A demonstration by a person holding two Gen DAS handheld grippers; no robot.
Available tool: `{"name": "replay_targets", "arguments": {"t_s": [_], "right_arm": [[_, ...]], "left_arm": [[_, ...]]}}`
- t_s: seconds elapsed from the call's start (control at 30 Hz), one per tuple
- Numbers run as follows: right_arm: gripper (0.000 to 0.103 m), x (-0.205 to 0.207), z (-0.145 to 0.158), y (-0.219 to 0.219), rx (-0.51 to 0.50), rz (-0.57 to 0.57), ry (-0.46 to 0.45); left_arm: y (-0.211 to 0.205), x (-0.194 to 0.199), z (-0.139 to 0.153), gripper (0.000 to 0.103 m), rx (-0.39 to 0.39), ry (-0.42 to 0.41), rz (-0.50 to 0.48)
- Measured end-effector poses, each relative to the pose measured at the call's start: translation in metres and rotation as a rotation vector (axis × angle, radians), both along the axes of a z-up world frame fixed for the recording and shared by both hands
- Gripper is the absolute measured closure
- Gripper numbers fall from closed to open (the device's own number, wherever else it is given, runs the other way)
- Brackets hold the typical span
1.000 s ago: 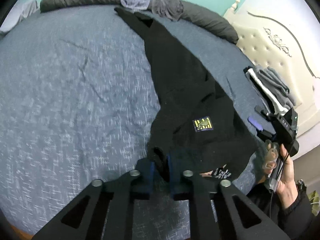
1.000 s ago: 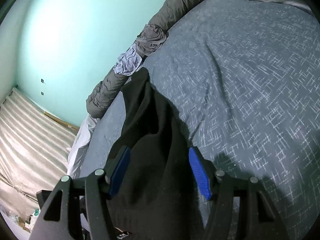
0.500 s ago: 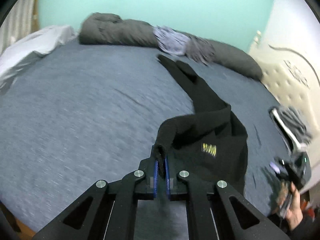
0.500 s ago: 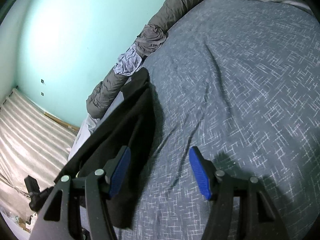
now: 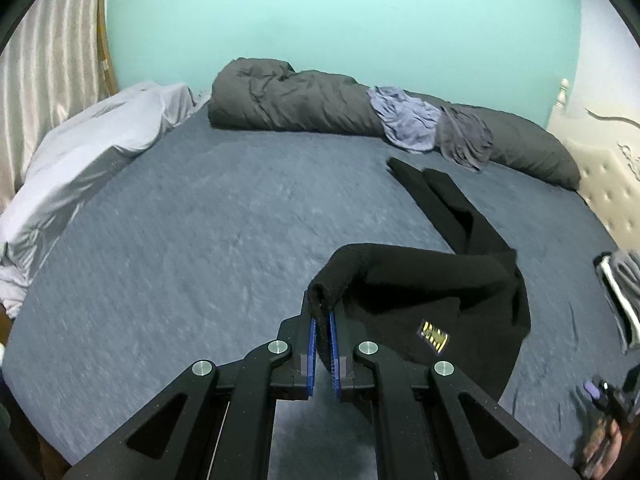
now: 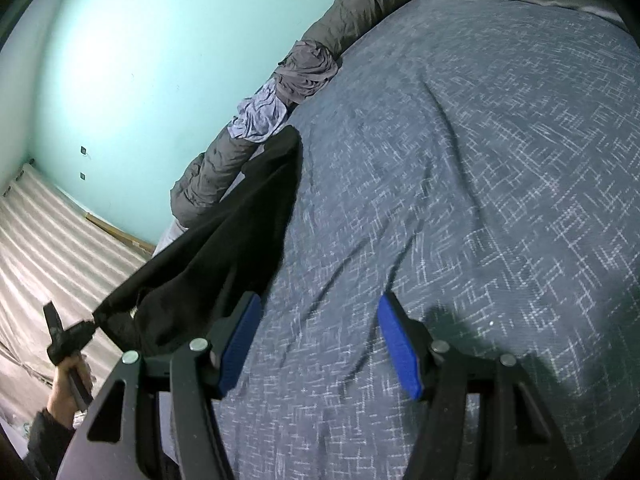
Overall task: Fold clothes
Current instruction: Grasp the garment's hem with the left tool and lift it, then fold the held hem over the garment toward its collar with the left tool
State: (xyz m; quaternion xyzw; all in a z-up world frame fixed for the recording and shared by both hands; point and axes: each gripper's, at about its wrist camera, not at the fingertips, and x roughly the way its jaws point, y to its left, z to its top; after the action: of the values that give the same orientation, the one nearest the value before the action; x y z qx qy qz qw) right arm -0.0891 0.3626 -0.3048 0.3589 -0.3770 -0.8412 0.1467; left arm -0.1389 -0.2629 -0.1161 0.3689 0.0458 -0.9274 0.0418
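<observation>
1. Black knit fabric, the garment (image 5: 440, 296) I am folding, lies across the right half of the bed (image 5: 200, 240). One narrow end reaches far up the bed toward the rolled bedding, while the near end is raised off the cover.
2. A small yellow patch (image 5: 433, 334) shows on the broad part of the garment, which lies flat on the bed.
3. My left gripper (image 5: 323, 322) has its jaws pinched almost together on a bunched edge of the black garment, and the cloth arches up from the bed to that grip.
4. From the right wrist view, the same garment (image 6: 224, 248) hangs as a taut dark sheet from the bed's far edge down to the left gripper (image 6: 72, 338), which a hand (image 6: 66, 384) holds.
5. My right gripper (image 6: 318, 346) hovers over the blue patterned cover with its jaws standing well apart, gripping nothing. The garment's edge sits just beside the left jaw, apparently behind it; I cannot tell whether they touch.
6. A long roll of dark grey bedding (image 5: 288, 100) runs along the far side of the bed against the turquoise wall (image 5: 320, 12).
7. Two crumpled cloths lie on that roll, a lavender one (image 5: 406, 120) and a grey one (image 5: 466, 138), touching each other.
8. A pale sheet (image 5: 92, 140) is heaped at the bed's left edge, and a cream tufted headboard (image 5: 604, 176) stands at the right.
</observation>
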Motion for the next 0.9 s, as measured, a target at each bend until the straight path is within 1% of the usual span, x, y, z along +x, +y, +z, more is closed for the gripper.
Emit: {"name": "replay_targets", "arguments": {"t_s": [0.1,0.17,0.2,0.27,0.33,0.37,0.4,0.43,0.47,0.5,0.53,0.6,0.73,0.83,0.9], "right_arm": [[0.041,-0.001,-0.002,0.001,-0.003,-0.007,-0.005],[0.041,-0.002,-0.002,0.001,-0.002,-0.009,-0.005],[0.041,-0.002,-0.001,0.001,0.002,-0.009,-0.003],[0.041,-0.004,0.000,-0.002,0.014,-0.004,-0.002],[0.041,-0.006,-0.001,-0.004,0.024,0.004,-0.006],[0.041,-0.008,-0.002,-0.006,0.026,0.008,-0.009],[0.041,-0.009,-0.002,-0.007,0.026,0.011,-0.009],[0.041,-0.011,-0.003,-0.009,0.025,0.013,-0.009],[0.041,-0.012,-0.003,-0.012,0.025,0.017,-0.008],[0.041,-0.014,-0.003,-0.014,0.026,0.021,-0.007],[0.041,-0.015,-0.003,-0.017,0.027,0.024,-0.006],[0.041,-0.018,-0.003,-0.023,0.027,0.034,-0.003],[0.041,-0.021,-0.003,-0.036,0.026,0.059,0.004],[0.041,-0.022,-0.003,-0.041,0.032,0.066,0.005],[0.041,-0.023,-0.004,-0.044,0.041,0.062,0.003]], "left_arm": [[-0.019,-0.025,0.007,0.097,-0.014,0.015,0.049],[-0.030,-0.041,0.003,0.097,-0.009,0.002,0.082],[-0.036,-0.049,-0.005,0.092,0.009,-0.024,0.096],[-0.044,-0.065,-0.023,0.089,0.048,-0.077,0.114],[-0.048,-0.066,-0.039,0.085,0.074,-0.092,0.108],[-0.048,-0.064,-0.047,0.076,0.087,-0.106,0.101],[-0.048,-0.062,-0.055,0.063,0.102,-0.122,0.093],[-0.048,-0.058,-0.063,0.059,0.121,-0.131,0.085],[-0.047,-0.053,-0.071,0.050,0.134,-0.139,0.079],[-0.047,-0.049,-0.078,0.046,0.146,-0.146,0.074],[-0.046,-0.043,-0.086,0.046,0.161,-0.157,0.067],[-0.043,-0.030,-0.106,0.042,0.212,-0.206,0.050],[-0.030,-0.013,-0.138,0.040,0.325,-0.277,0.022],[-0.012,-0.003,-0.153,0.039,0.372,-0.295,-0.006],[0.002,0.002,-0.163,0.038,0.386,-0.318,-0.026]]}}
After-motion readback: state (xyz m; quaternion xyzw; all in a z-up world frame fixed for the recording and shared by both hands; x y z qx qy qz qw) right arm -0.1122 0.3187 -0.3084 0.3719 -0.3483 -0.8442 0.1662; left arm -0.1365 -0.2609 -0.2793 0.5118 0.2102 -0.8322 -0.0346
